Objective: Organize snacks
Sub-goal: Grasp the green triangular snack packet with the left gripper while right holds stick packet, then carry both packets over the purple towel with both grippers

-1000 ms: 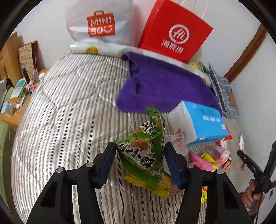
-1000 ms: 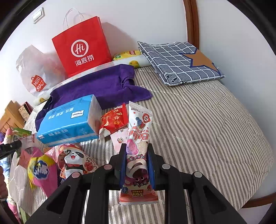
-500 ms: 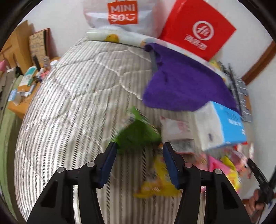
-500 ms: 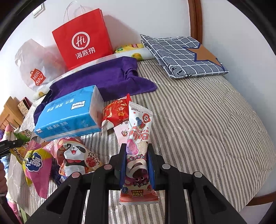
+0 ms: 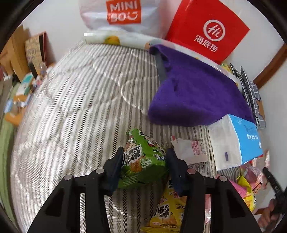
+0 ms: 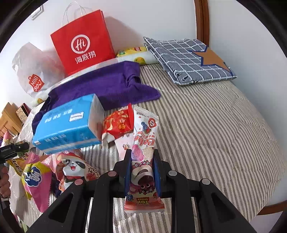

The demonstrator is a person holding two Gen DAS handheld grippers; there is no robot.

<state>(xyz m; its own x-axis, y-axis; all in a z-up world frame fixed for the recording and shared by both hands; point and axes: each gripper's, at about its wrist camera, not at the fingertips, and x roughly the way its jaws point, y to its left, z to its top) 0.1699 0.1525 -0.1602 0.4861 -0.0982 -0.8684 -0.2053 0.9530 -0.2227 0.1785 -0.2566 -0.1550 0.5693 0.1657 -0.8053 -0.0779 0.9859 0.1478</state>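
Observation:
My left gripper (image 5: 144,156) is shut on a green snack bag (image 5: 141,161) and holds it above the striped bed (image 5: 80,107). A yellow snack bag (image 5: 166,211) lies under it. My right gripper (image 6: 140,157) is shut on a long white and pink Toy Story snack packet (image 6: 143,154), held upright. A pile of snacks lies to its left: a red packet (image 6: 118,123), a panda packet (image 6: 73,168) and a pink and yellow bag (image 6: 35,179). The left gripper shows at the right wrist view's left edge (image 6: 14,148).
A blue tissue pack (image 6: 66,123) and a purple towel (image 5: 193,93) lie beside the snacks. A red paper bag (image 6: 82,41) and a white Miniso bag (image 5: 123,14) stand at the wall. A checked folded cloth (image 6: 188,59) lies at the far right. A cluttered wooden side table (image 5: 18,89) stands left of the bed.
My left gripper has swung left and forward with the green bag, which has turned in the grip. My right gripper has stayed almost still with its packet.

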